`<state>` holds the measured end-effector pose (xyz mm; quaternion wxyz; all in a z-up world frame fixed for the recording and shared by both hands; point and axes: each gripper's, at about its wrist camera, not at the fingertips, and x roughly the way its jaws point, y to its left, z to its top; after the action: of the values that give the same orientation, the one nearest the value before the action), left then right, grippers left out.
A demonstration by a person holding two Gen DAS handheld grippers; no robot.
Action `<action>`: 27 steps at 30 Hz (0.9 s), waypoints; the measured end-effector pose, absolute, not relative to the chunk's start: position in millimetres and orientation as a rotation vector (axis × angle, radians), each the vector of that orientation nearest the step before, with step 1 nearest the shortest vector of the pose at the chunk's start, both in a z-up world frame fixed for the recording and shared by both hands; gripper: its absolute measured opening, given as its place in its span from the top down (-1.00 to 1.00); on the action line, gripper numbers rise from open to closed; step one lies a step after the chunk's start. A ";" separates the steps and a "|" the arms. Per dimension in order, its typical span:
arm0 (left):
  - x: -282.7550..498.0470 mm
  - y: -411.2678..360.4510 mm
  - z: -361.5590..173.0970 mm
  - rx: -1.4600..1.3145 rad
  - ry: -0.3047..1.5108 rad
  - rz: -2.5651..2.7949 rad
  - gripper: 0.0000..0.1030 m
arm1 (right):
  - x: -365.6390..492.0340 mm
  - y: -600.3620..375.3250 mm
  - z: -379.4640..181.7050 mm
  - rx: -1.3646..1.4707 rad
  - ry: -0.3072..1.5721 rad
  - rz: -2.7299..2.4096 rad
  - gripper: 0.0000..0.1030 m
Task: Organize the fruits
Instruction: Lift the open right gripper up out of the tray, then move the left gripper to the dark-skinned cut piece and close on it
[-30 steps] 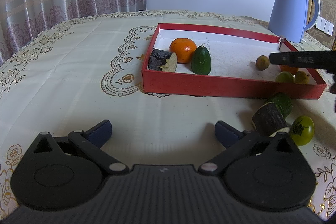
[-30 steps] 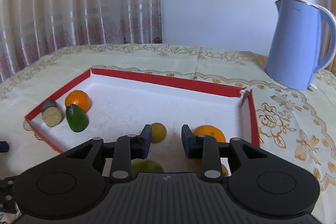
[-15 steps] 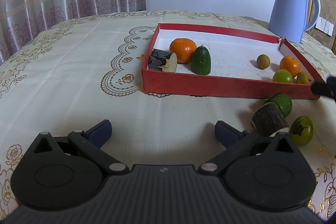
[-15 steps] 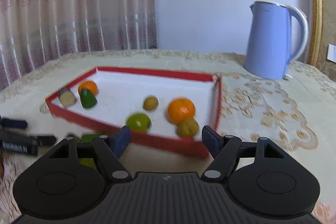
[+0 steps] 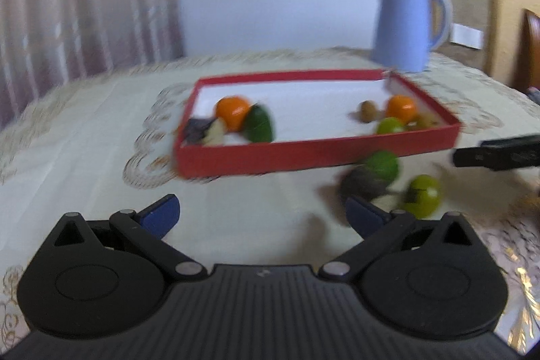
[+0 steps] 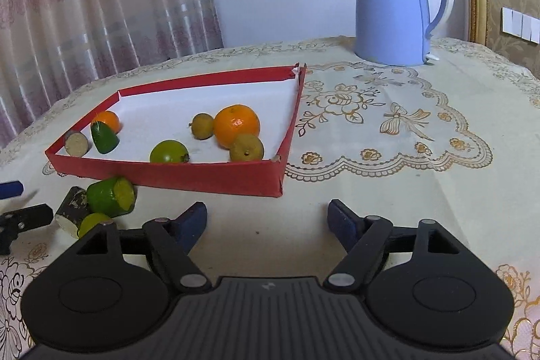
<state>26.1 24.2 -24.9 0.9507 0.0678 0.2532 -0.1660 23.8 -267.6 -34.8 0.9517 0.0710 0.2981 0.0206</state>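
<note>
A red tray [image 6: 202, 176] [image 5: 303, 154] on the table holds two oranges [image 6: 237, 125], a green fruit [image 6: 168, 151], small brown fruits [image 6: 246, 148], a cut green piece [image 6: 104, 138] and a dark cut piece [image 6: 77, 144]. Outside its near wall lie a green cut piece [image 6: 109, 196] [image 5: 381, 165], a dark cut piece [image 6: 71, 208] [image 5: 362, 184] and a yellow-green fruit [image 6: 92, 222] [image 5: 422, 194]. My left gripper [image 5: 261, 215] is open and empty, short of these. My right gripper [image 6: 266, 221] is open and empty before the tray's near right corner.
A blue kettle [image 6: 398, 5] [image 5: 405, 26] stands behind the tray at the back right. An embroidered cloth [image 6: 388, 123] covers the table. A curtain [image 6: 84, 5] hangs at the left. The right gripper's finger [image 5: 499, 152] shows at the right of the blurred left wrist view.
My right gripper has opened and pulled back out of the tray to the table in front of it. My left gripper has swung right, toward the loose fruits; its view is now blurred.
</note>
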 end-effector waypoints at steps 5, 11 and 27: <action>16.1 7.4 -23.3 0.131 0.515 -0.368 -1.00 | 24.3 -266.6 -35.4 0.135 0.610 0.045 -0.59; 26.2 -10.2 -23.8 0.110 0.555 -0.307 -1.00 | 24.2 -266.3 -35.3 0.135 0.611 0.046 -0.60; 42.1 -20.1 -30.8 0.067 0.621 -0.306 -0.67 | 24.5 -265.8 -35.2 0.131 0.612 0.046 -0.62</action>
<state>42.1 -20.1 -30.8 0.9401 0.0327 0.3045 -0.1497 24.4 -265.8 -35.2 0.9511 0.0644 0.3011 0.0225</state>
